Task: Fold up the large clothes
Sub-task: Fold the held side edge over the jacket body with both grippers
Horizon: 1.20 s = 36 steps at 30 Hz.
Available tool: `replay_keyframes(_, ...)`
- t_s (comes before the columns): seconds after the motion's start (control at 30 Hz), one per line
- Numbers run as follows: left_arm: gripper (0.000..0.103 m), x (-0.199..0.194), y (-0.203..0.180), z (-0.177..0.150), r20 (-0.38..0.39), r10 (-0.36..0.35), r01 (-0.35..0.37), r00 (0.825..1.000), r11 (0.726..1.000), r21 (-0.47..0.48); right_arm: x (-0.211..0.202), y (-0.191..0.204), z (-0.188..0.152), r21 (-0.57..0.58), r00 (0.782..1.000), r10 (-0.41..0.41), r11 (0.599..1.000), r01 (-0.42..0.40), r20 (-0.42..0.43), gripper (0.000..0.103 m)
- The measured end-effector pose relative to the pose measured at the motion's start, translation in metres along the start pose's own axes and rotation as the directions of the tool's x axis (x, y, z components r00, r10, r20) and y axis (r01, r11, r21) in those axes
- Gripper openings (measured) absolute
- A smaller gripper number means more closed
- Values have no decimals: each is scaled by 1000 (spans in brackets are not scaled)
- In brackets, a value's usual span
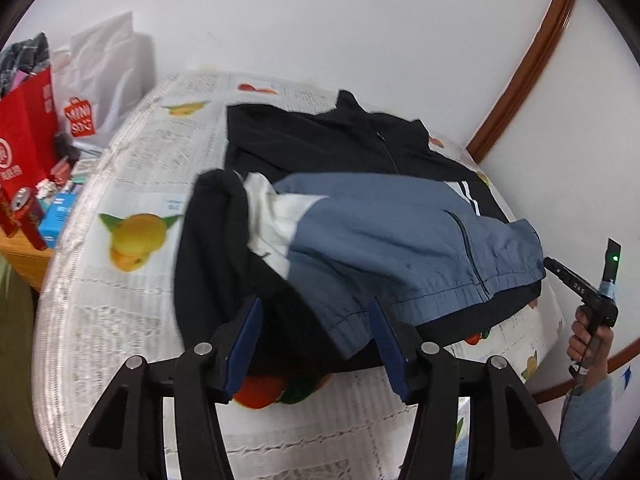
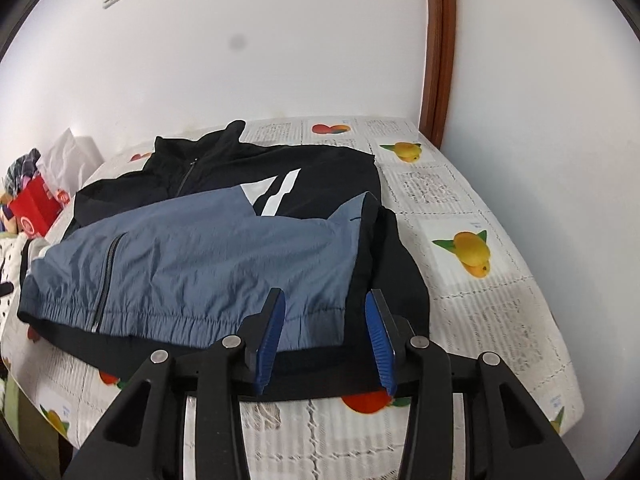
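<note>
jacket (image 2: 208,248) looks folded in about halfway on the table (image 2: 500,312), both grippers (image 1: 316,340) (image 2: 324,332) hanging half open and empty, still more folds to go

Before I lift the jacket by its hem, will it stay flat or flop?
The jacket will likely flop: its thin blue fabric lies wrinkled and already folded over itself. It looks light for its size. The smooth, slightly shiny cloth may slide on the tablecloth.
</note>
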<state>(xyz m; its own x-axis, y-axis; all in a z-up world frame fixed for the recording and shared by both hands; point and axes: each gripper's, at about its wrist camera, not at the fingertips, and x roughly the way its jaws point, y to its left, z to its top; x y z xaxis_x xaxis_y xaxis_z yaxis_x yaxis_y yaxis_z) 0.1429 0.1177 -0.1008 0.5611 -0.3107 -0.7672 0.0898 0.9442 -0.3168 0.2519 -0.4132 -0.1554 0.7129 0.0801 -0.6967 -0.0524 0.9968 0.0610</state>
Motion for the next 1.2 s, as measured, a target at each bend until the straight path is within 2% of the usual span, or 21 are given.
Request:
replay_keyframes(0.13, 56, 21, 3, -5, -81, 9, -10, 997, 1000, -14, 17, 0, -5, -2, 998, -53, 999, 53, -41, 42)
replay_keyframes(0.3, 56, 30, 1, -16, -131, 13, -12, 991, 1000, 8, 28, 1, -16, -9, 996, -54, 999, 53, -69, 42)
replay_keyframes(0.4, 53, 26, -7, -18, -120, 11, -7, 993, 999, 34, 24, 8, -18, -47, 997, -60, 997, 58, -52, 27)
replay_keyframes(0.43, 48, 24, -9, -17, -114, 7, -2, 993, 999, 41, 19, 11, -17, -66, 998, -57, 996, 54, -38, 23)
replay_keyframes(0.47, 38, 21, -12, -17, -99, 15, -10, 995, 999, 49, 15, 13, -16, -72, 998, -53, 996, 52, -22, 19)
replay_keyframes(0.53, 29, 16, -14, -14, -75, 26, -20, 997, 997, 68, 2, 16, -12, -75, 999, -24, 997, 26, 22, 12)
replay_keyframes(0.63, 21, 6, -16, -6, -25, 19, -17, 1000, 996, 84, -12, 18, -6, -67, 998, 30, 997, -26, 64, 8)
replay_keyframes(0.8, 8, -6, -12, 13, 46, -1, -3, 999, 997, 71, -20, 18, 9, -28, 992, 68, 997, -65, 107, 7)
replay_keyframes(0.97, 7, -5, -16, 36, 111, 1, -10, 994, 997, 81, -18, 11, 30, 59, 984, 105, 992, -114, 142, 7)
replay_keyframes(1.2, 7, 9, -11, 77, 169, 10, -22, 986, 997, 71, 2, 10, 64, 114, 979, 110, 985, -131, 174, 7)
